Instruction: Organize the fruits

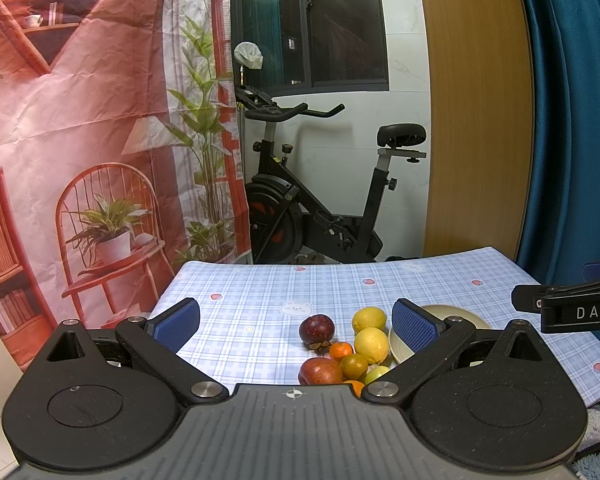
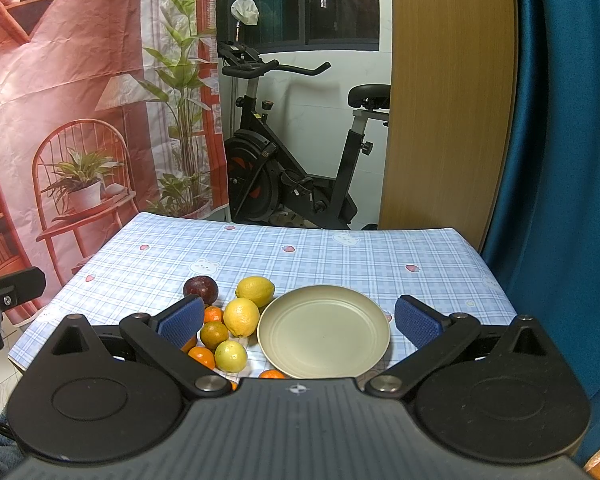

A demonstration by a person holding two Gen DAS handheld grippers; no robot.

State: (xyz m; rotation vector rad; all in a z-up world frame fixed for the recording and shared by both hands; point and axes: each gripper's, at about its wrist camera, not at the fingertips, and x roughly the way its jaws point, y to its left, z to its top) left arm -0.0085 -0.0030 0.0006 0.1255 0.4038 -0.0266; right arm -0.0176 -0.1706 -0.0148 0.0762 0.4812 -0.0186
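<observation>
Both claws, left gripper (image 1: 296, 326) and right gripper (image 2: 300, 316), stand apart, holding nothing. Round cream metal plate (image 2: 324, 332), bare, sits lower centre of the right view; loose pile of lemons, oranges and plums (image 2: 232, 320) touches its left rim. Advise taking outermost fruit first, gently, to avoid rolling
</observation>
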